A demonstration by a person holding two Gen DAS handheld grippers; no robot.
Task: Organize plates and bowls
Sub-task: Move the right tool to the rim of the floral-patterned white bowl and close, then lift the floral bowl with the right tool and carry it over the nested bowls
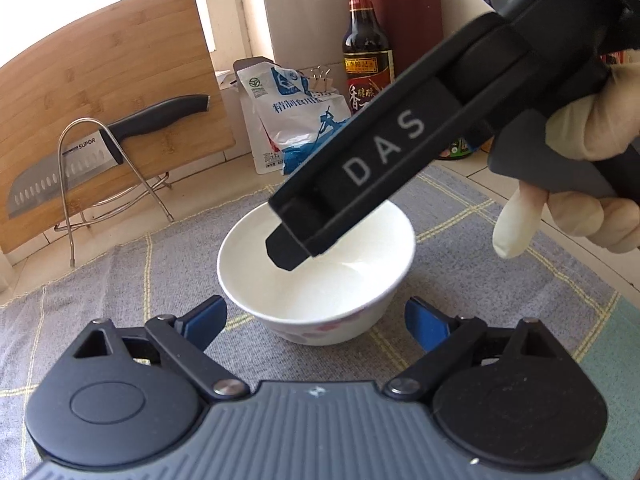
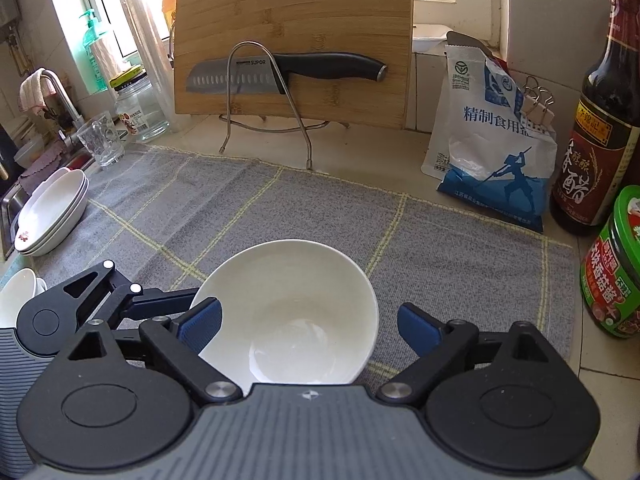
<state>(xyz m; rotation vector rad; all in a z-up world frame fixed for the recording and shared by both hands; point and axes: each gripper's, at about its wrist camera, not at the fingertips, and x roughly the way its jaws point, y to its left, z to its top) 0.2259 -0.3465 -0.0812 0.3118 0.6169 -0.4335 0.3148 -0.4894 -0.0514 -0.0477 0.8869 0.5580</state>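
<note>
Cloth: a grey checked mat (image 2: 320,208) covered the counter.
Cutting board: a bamboo board (image 2: 296,12) stood at the far side, a knife (image 2: 280,72) racked on it.
Plates: a stack (image 2: 52,216) lay far left.
Bowl: a white bowl (image 1: 316,272) sat upright mid-mat.
Left gripper (image 1: 316,316): fingers spread apart, flanking the bowl's near side.
Right gripper (image 2: 310,328): fingers spread apart above the bowl.

White bowl (image 1: 316,276) upright on grey mat; plate stack (image 2: 52,216) + bowls (image 2: 18,296) at mat's edge.
</note>
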